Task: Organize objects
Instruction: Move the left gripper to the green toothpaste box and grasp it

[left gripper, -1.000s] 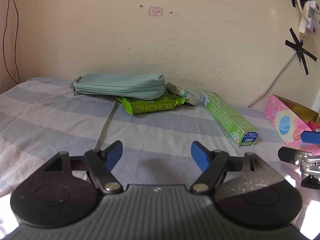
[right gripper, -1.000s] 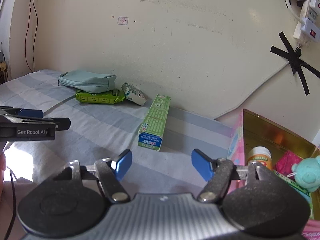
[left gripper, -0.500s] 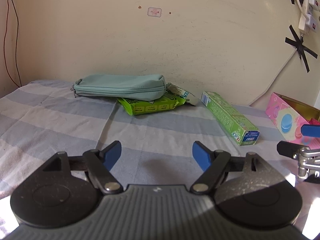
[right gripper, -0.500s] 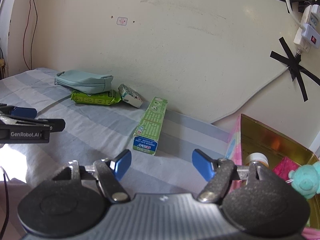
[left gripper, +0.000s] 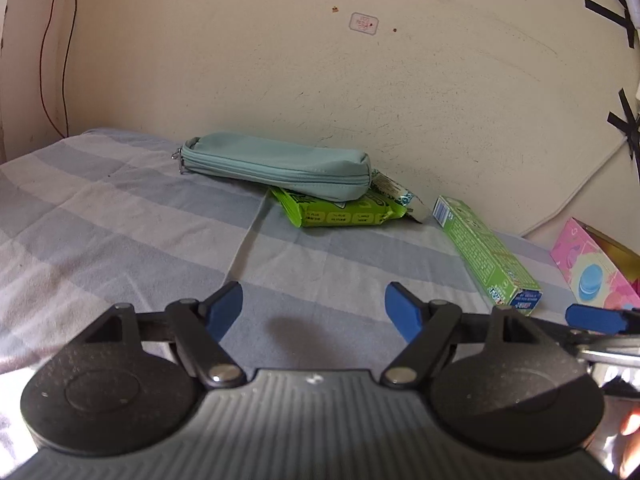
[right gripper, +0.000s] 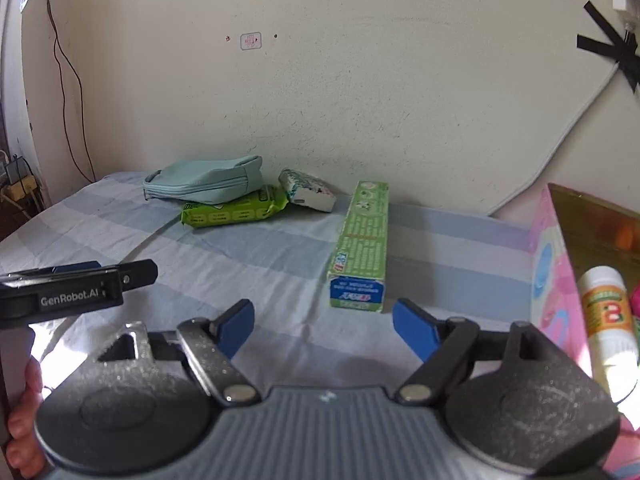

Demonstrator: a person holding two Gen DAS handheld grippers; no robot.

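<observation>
Two empty claws: right claw (right gripper: pixel 323 326) is opening toward the long green cardboard toothpaste box (right gripper: pixel 360 248); left claw (left gripper: pixel 313 310) is idling half-open; straddling the box's narrow sides looks best.

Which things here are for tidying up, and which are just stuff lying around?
For the tidying:
- green toothpaste box
- blue-green pencil case
- green wipes pack
- small white packet
- pink box, with a white bottle already in it
- right gripper, jaws opening, nothing between them

Just around:
- striped sheet
- red cord
- black tape
</observation>
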